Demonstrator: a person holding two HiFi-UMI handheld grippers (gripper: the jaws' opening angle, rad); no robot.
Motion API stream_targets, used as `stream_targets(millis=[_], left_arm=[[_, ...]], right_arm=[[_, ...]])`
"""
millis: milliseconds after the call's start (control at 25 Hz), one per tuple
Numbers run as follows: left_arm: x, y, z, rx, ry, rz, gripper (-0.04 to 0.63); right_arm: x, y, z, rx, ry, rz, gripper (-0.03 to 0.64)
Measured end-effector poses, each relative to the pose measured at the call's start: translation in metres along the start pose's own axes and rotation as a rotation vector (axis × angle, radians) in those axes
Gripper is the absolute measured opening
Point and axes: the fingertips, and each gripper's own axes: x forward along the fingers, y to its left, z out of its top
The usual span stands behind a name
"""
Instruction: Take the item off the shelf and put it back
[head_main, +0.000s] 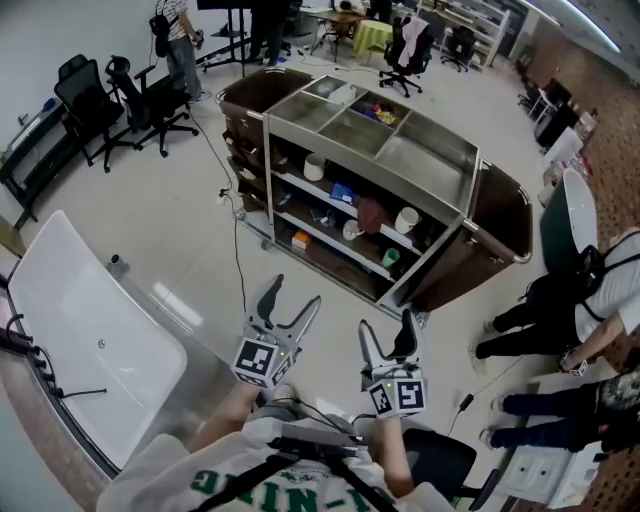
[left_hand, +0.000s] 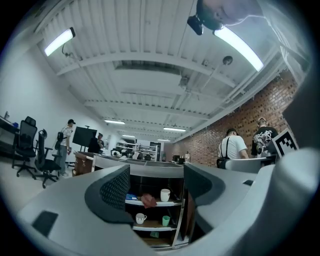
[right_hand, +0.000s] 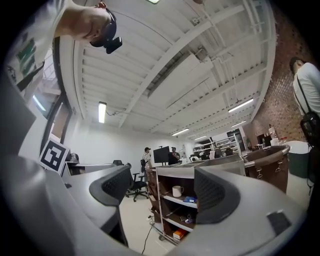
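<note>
Left gripper (head_main: 296, 292) and right gripper (head_main: 387, 322), both released, face the shelf cart (head_main: 440, 152) past a floor cable (head_main: 238, 270).

White shirt (head_main: 160, 472), green lettering (head_main: 215, 484), black straps (head_main: 310, 447), grey left gripper (head_main: 295, 292), grey right gripper (head_main: 387, 322), black-and-white marker cubes (head_main: 258, 362)

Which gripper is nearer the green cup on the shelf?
Right. The right gripper hangs short of the green cup, almost in line with it; the left gripper is farther off, leftward.
</note>
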Motion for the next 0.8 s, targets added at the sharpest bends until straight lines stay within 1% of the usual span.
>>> stream_targets(millis=[200, 320, 560, 800], left_arm=[[0.005, 0.044, 0.003, 0.007, -0.004, 0.024, 0.313], [0.007, 0.058, -0.002, 0.003, 0.012, 0.033, 0.313], [0.030, 0.069, -0.006, 0.001, 0.023, 0.035, 0.313], [0.065, 0.067, -0.016, -0.013, 0.030, 0.060, 0.313]], right_arm=[[0.033, 0.027, -0.006, 0.007, 0.009, 0.023, 0.411], [0.047, 0.033, -0.010, 0.007, 0.013, 0.033, 0.411], [0.072, 0.011, -0.008, 0.009, -0.003, 0.026, 0.411], [0.096, -0.027, -0.018, 0.038, -0.003, 0.043, 0.411]])
